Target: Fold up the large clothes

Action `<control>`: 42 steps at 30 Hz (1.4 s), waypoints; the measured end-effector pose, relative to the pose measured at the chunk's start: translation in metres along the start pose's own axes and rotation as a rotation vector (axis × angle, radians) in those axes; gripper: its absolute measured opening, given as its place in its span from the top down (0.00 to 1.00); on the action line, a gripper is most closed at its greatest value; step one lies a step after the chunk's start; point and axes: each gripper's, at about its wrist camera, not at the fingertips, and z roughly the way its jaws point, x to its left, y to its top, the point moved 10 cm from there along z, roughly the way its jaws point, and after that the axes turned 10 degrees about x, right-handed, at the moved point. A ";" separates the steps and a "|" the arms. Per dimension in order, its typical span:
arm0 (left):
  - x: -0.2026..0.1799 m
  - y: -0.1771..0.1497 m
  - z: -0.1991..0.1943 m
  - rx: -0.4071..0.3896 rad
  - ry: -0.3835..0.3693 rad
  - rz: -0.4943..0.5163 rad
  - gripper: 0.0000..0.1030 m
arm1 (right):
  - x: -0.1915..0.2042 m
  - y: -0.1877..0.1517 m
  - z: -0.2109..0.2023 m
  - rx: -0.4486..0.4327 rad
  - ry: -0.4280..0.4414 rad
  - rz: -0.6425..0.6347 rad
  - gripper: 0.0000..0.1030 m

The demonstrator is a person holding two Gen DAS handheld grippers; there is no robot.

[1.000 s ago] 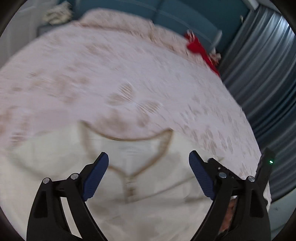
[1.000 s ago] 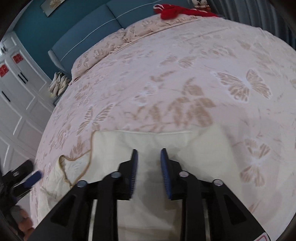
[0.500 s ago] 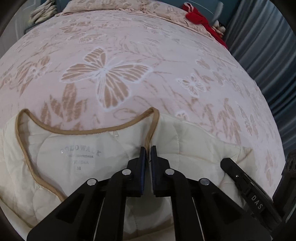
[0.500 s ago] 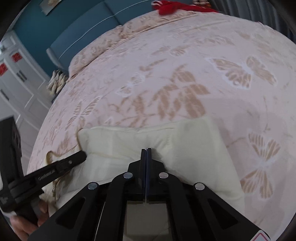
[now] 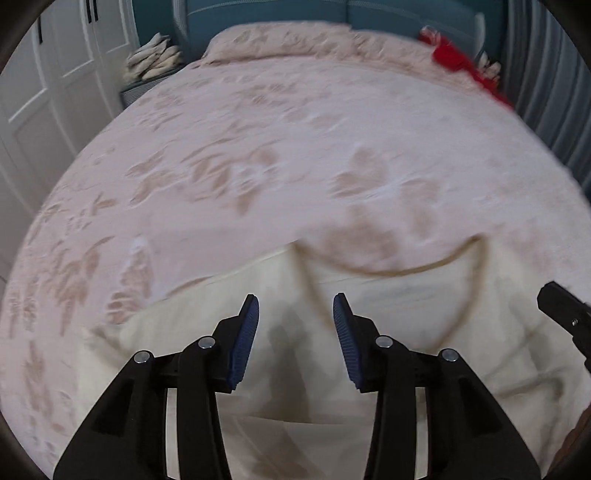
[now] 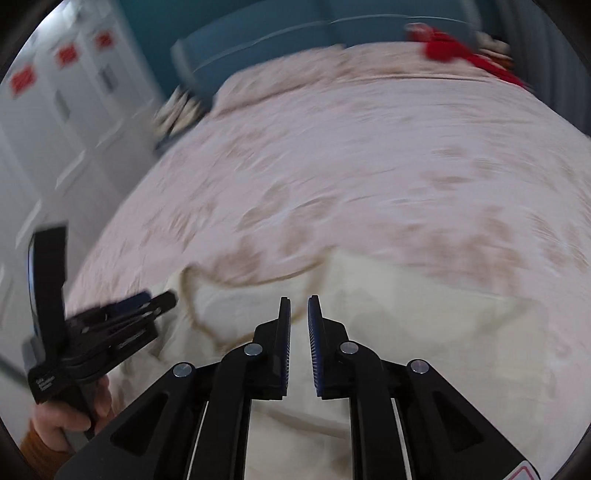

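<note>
Grippers first: the left gripper [image 5: 295,312] has its blue pads spread apart over the cream jacket [image 5: 388,306], with nothing pinched between them; its jaws have just been opening. The right gripper [image 6: 299,314] shows a narrow slit between its pads, also parted from the cloth, and its jaws too have just been opening a little. Half a second ago both pairs of pads were pressed together on the jacket fabric near the collar; now neither one grips it.

The jacket lies flat on the near part of the bed [image 5: 295,147], its tan-trimmed neckline [image 5: 406,267] facing the far side, ahead and to the right of the left gripper's pads. In the right wrist view the left gripper [image 6: 155,301] shows from the side, held by a hand [image 6: 70,417] in an orange-brown sleeve, just over the jacket's left edge.

Further out, the butterfly-patterned bedspread covers the bed up to a teal headboard [image 5: 332,14]. A red garment [image 5: 454,59] lies at the far right corner. A stack of pale folded cloth [image 5: 155,59] sits beside white wardrobe doors [image 5: 55,74]. No container shows. Both views are smeared by motion, more so than half a second ago.
</note>
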 end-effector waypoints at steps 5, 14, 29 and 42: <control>0.010 -0.013 0.025 0.032 0.034 0.016 0.60 | 0.017 -0.008 0.056 0.105 -0.077 -0.072 0.86; 0.013 -0.013 0.037 -0.056 0.072 0.000 0.48 | 0.002 -0.018 0.075 0.066 -0.077 -0.034 0.89; 0.011 -0.012 0.043 -0.122 0.139 0.011 0.47 | 0.006 -0.018 0.082 0.020 -0.167 -0.081 0.88; 0.062 -0.046 -0.038 -0.158 -0.028 -0.187 0.24 | -0.037 -0.027 -0.051 -0.232 0.006 0.208 0.38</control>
